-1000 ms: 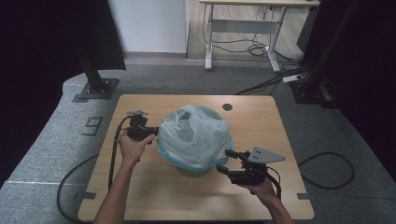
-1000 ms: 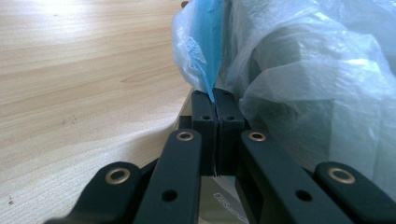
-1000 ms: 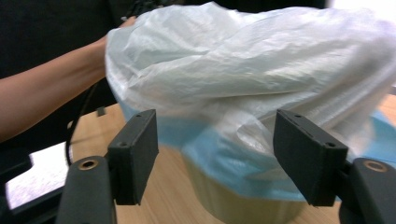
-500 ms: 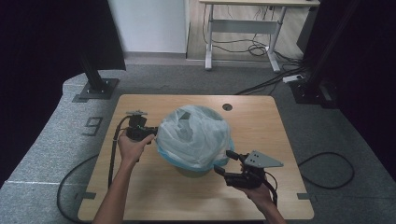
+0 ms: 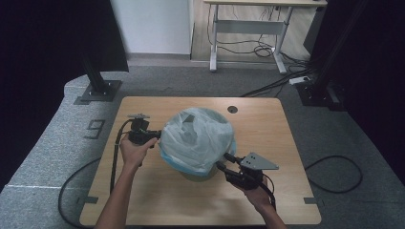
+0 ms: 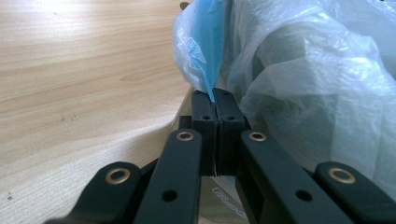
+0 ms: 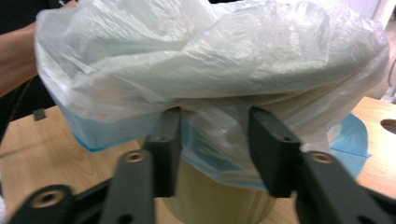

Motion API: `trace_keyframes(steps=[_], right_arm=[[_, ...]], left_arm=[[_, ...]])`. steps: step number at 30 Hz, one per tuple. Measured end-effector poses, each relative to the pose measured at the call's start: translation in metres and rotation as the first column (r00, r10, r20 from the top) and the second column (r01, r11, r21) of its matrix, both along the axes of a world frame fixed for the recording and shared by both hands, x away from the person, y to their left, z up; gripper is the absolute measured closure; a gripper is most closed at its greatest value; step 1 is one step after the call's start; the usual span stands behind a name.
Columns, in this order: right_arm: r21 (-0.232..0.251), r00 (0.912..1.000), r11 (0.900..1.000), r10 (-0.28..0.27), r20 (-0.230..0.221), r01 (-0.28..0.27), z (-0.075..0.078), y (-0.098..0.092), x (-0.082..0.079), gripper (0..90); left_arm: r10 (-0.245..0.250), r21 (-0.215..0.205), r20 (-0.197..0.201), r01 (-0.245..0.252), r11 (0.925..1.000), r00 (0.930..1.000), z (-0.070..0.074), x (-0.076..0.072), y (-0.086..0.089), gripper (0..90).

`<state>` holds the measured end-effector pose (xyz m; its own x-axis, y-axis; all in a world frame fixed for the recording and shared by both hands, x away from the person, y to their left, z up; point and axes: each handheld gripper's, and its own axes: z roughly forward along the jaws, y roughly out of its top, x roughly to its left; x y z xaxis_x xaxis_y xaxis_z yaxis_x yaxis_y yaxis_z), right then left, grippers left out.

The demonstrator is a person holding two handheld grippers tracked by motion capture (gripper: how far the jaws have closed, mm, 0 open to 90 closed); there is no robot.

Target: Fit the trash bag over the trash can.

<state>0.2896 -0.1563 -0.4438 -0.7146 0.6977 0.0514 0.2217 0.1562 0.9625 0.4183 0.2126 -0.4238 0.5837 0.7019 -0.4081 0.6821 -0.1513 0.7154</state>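
Observation:
A beige bin (image 5: 201,175) stands mid-table under a translucent bag (image 5: 198,138) with a blue hem. My left gripper (image 5: 156,138) is at the bag's left side. In the left gripper view it (image 6: 217,109) is shut on the blue hem (image 6: 205,60), which rises from between the pads. My right gripper (image 5: 224,161) reaches the bin's near right side. In the right gripper view its jaws (image 7: 217,135) straddle a hanging fold of the bag (image 7: 210,56) above the bin wall (image 7: 210,196). They have just been closing, with plastic between them and a gap still showing.
The wooden table (image 5: 286,143) has a round cable hole (image 5: 232,109) behind the bin. Black cables trail off both front corners. A black stand base (image 5: 98,90) and a white desk frame (image 5: 248,33) lie beyond the table. A forearm (image 7: 14,56) shows past the bag.
My right gripper has edged in toward the bin and its jaws have narrowed around the bag's lower fold. The left gripper has kept still, shut on the hem.

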Motion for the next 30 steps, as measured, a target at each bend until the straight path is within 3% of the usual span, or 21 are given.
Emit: trace_keyframes(steps=[7,9,17,24,30], right_arm=[[-0.015,0.9994,0.999,-0.035,0.006,0.035,-0.006,0.000,0.002,84.8],[-0.010,0.9993,0.999,-0.036,0.006,0.036,-0.007,-0.001,0.003,88.5],[-0.037,1.0000,0.999,-0.009,0.000,0.009,-0.016,-0.003,0.003,89.2],[-0.123,0.9992,0.992,0.011,-0.038,-0.016,-0.037,-0.006,0.005,89.2],[-0.165,0.9948,0.986,-0.005,-0.102,-0.012,-0.058,-0.016,0.014,89.2]], left_arm=[[0.001,-0.001,0.000,-0.001,1.0000,1.0000,0.000,0.000,0.000,88.4],[0.000,0.002,0.001,0.000,1.0000,1.0000,0.000,0.000,0.000,88.4],[0.005,0.010,-0.006,-0.005,0.9999,1.0000,-0.004,-0.001,0.001,88.6],[0.000,0.040,-0.021,0.001,0.9992,0.9998,-0.013,-0.001,0.001,88.9],[0.002,0.070,-0.043,0.001,0.9976,0.9991,-0.024,-0.002,-0.001,89.0]])
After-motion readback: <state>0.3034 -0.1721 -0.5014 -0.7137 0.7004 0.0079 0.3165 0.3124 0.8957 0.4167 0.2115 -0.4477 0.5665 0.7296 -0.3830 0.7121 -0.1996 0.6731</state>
